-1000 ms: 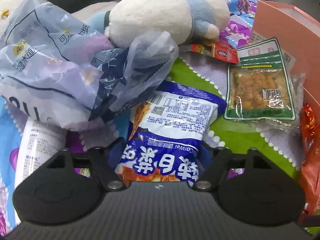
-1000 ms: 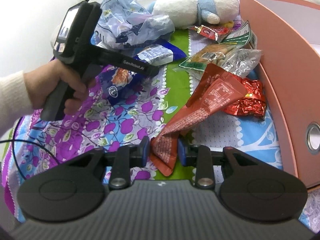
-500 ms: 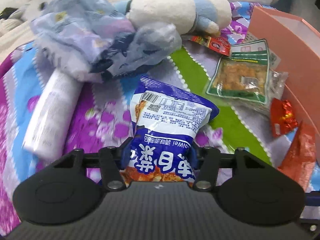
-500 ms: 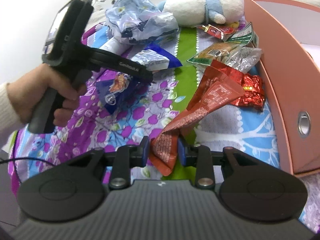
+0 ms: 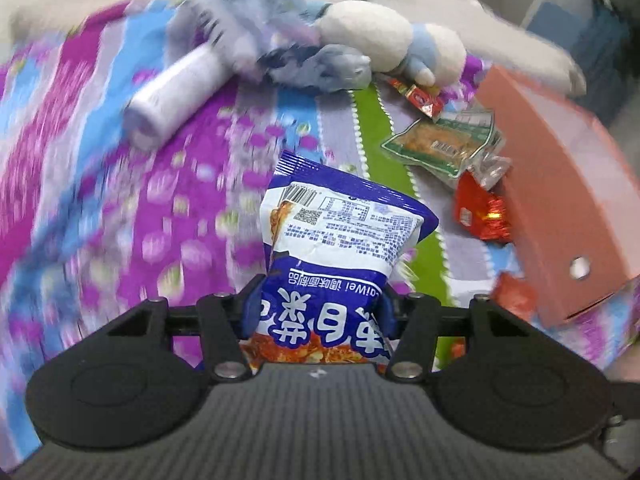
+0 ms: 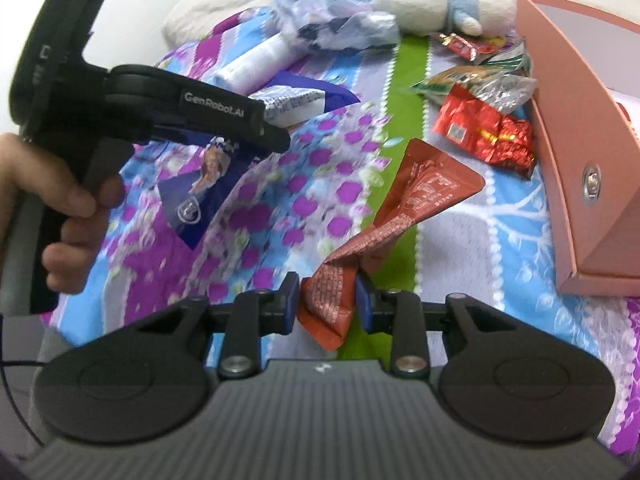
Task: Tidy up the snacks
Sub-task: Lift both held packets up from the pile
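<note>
Blue bag (image 5: 340, 248) pinched in left hand-held gripper (image 5: 316, 312); red pouch (image 6: 384, 232) pinched in right hand-held gripper (image 6: 326, 304), both lifted over the bed (image 6: 480, 240). Other snacks (image 6: 486, 132) lie beside the pink box (image 6: 568, 152); sorting appears barely begun.

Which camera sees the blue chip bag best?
The left wrist view. The blue chip bag fills the middle, held by the left gripper, its white label facing the camera. In the right wrist view the bag is mostly hidden behind the left gripper's black body.
</note>
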A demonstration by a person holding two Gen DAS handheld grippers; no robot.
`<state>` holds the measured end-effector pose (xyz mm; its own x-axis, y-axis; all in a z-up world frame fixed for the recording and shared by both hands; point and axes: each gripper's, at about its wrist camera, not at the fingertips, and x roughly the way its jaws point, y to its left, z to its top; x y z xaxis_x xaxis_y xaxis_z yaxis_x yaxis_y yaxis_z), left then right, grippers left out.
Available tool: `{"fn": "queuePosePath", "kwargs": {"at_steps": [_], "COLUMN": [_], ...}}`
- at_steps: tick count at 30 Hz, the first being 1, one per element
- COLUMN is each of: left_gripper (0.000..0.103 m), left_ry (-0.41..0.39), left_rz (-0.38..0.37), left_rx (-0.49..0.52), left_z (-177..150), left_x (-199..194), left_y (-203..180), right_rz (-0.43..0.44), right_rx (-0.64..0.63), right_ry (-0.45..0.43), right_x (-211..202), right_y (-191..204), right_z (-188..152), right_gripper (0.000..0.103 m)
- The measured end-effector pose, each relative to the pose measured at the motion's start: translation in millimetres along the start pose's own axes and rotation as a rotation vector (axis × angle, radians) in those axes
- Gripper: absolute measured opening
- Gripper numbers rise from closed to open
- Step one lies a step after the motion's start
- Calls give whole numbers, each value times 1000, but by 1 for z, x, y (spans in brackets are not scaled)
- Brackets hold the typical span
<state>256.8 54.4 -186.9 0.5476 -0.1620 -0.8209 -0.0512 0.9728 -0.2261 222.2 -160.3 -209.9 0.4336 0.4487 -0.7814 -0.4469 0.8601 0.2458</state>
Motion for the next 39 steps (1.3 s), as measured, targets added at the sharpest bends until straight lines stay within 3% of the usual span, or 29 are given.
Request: {"fn": "queuePosePath", "kwargs": {"at_steps": [2,6,10,13,14,20,24,28,34,36,37,39], "left_gripper": [61,61,61,61,61,61,61,61,61,61,61,61], "left_ry": [1,24,22,27,26,9,10,11,11,11,11,8], "left_rz": [-2,-28,-5,-12,-12,7,21,32,36,33,33,33], "left_rx": [-63,-81,-81,-97,-97,-85,-94,-102,-108,-106,-106,-103], "left_z": [-15,-41,-53,-55,-54,-52,-53,-55,-56,-57,-57,-57], "left_x": [-6,-8,-4,-1,-1,-3,-3,-3,-2,-2,-2,-4], "left_y": [5,3,-2,0,0,-1,2,4,0,-2,-3,-5], "right_rz": [-4,-8,-49,-117,-132,-185,-260,-275,-252,-237,-231,-226], "right_rx": [-20,-46,-23,3,10,16,18,31,19,19,6,-15], "right_ry": [7,15,0,-24,-42,-112,-92,-88,-72,-74,-72,-73], "right_x": [-2,-5,-8,-13,-15,-20,-5,3,16,18,18,16], "right_y": [2,2,-1,-5,-6,0,3,-1,-5,-6,-6,-6], "right_z": [-7,-14,-16,-16,-17,-24,-28,-30,-28,-27,-26,-24], "right_gripper": [34,34,42,68,70,70,68,58,57,52,38,35]}}
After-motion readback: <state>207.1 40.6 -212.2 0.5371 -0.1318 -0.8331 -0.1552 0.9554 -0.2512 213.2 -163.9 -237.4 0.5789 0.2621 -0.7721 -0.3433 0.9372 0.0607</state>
